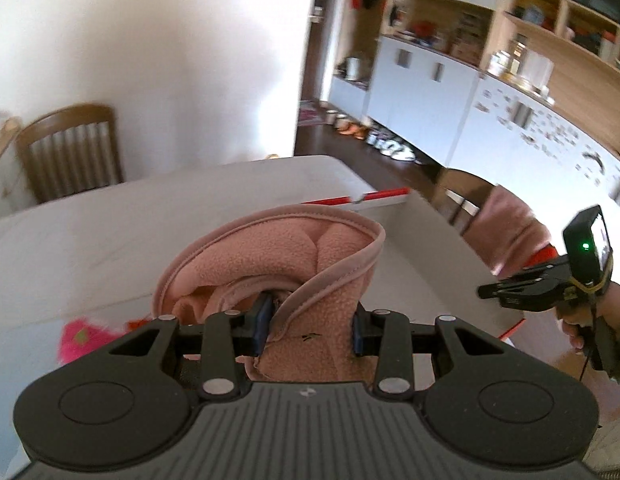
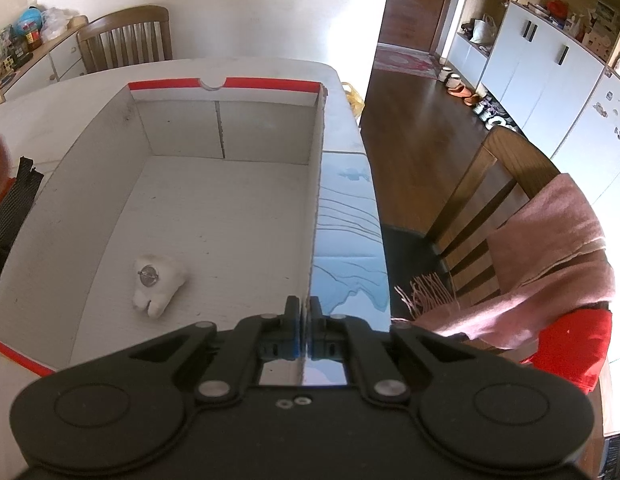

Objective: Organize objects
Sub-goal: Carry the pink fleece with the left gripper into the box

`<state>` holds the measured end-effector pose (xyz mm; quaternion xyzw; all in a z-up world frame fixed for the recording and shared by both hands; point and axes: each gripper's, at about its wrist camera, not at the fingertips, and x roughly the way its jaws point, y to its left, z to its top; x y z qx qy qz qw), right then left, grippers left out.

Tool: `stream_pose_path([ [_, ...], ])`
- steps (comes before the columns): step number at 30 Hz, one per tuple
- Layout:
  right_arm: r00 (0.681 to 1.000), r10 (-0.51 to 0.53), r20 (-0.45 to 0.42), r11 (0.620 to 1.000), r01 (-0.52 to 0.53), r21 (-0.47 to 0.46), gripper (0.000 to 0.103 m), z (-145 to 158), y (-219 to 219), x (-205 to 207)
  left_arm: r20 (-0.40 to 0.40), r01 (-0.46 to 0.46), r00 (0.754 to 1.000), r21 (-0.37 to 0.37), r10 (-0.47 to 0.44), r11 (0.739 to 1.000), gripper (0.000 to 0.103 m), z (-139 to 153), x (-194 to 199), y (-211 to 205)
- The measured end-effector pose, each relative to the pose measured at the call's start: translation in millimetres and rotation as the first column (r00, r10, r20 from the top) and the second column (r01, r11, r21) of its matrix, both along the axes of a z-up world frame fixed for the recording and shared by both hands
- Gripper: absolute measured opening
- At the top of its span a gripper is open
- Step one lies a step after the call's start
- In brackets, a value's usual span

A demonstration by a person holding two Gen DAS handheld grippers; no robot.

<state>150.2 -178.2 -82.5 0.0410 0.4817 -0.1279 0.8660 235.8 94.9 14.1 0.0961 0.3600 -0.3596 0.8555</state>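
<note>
My left gripper (image 1: 310, 326) is shut on a pink fleece slipper (image 1: 293, 268) and holds it up above the table. A white cardboard box with a red rim (image 2: 229, 184) stands open on the table; its edge shows in the left wrist view (image 1: 410, 216). A small white plush toy (image 2: 155, 284) lies on the box floor. My right gripper (image 2: 304, 330) is shut on the box's near right wall (image 2: 316, 216). It also shows in the left wrist view (image 1: 486, 291), at the right.
The white table (image 1: 109, 232) has wooden chairs at its far side (image 2: 125, 38) and right side (image 2: 494, 196); a pink scarf (image 2: 550, 264) hangs over the right one. A bright pink fuzzy thing (image 1: 79, 340) lies at the left. Cabinets (image 2: 530, 80) line the right wall.
</note>
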Motion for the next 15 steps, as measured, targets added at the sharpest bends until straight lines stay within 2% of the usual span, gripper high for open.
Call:
stream_pose_path([
  [7, 1.0, 0.012, -0.004, 1.0, -0.012, -0.003, 0.003, 1, 2, 1, 0.028, 0.146, 0.989, 0.033, -0.146, 0.989, 0.036, -4, 0, -65],
  [15, 1.0, 0.022, -0.005, 1.0, -0.022, -0.002, 0.003, 1, 2, 1, 0.047, 0.271, 0.96, 0.105, -0.276, 0.957, 0.036, -27, -1, -130],
])
